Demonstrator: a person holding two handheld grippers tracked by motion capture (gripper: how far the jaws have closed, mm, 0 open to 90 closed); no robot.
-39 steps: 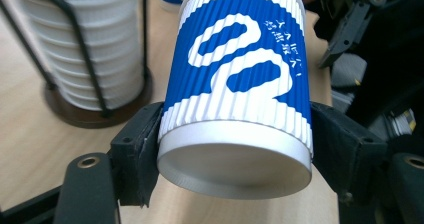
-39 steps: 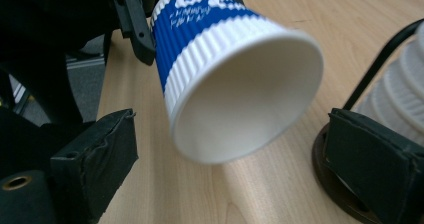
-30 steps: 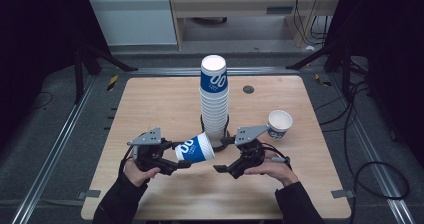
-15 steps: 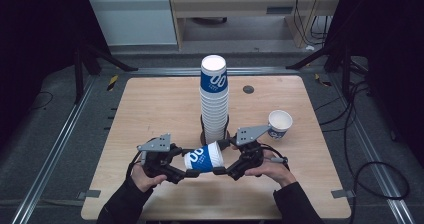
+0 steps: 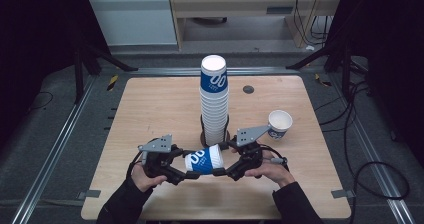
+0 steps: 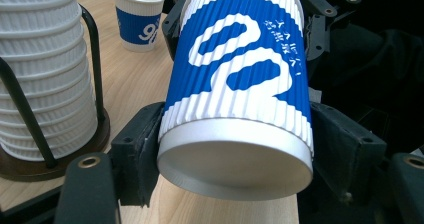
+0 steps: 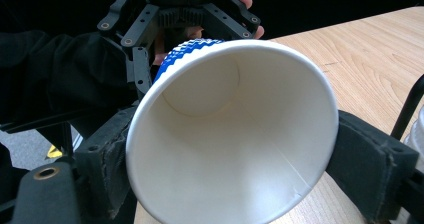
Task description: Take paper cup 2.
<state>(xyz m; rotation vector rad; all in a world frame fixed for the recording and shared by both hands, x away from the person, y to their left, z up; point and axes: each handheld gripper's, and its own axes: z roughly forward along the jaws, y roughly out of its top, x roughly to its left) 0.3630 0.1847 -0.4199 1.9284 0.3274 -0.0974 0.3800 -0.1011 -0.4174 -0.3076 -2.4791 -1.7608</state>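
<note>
Between grippers: blue-and-white ribbed paper cup (image 5: 204, 160), handover step.
Left gripper (image 5: 181, 171): clamped cup's base.
Right gripper (image 5: 223, 170): jaws just closed onto rim.
Next: left should release.

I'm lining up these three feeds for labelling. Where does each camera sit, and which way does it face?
High view: above the person's side, looking forward and down at the table; both forearms and grippers enter from below.
Left gripper view: rides the left gripper, facing the blue cup's base.
Right gripper view: rides the right gripper, facing the cup's open mouth.
Shared: all three show that one cup, gripped from both ends.
</note>
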